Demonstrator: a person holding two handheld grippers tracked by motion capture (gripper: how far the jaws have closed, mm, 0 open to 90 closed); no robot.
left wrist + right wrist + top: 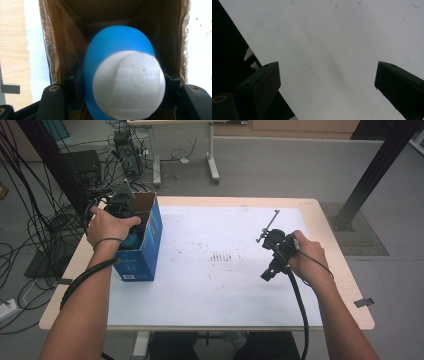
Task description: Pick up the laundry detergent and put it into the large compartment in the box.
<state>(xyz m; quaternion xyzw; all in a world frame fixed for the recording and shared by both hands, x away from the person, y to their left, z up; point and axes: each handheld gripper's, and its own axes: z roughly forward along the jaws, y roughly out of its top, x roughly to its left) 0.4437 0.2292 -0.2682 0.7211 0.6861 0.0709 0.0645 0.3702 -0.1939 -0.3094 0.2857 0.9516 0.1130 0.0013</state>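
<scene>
Over on the left, the person's left hand (107,224) is holding the left gripper (120,92) at the mouth of an open blue cardboard box (145,251), which is standing at the left edge of the white table (225,285). Its jaws are clamping a blue-and-white ball (123,77) from both sides, just inside the brown walls. The ball is round and smooth, so I'd guess a loosening squeeze could be letting it slip and drop. On the right, the right gripper (327,82) is hanging over bare tabletop, jaws spread wide and gripping nothing.
</scene>
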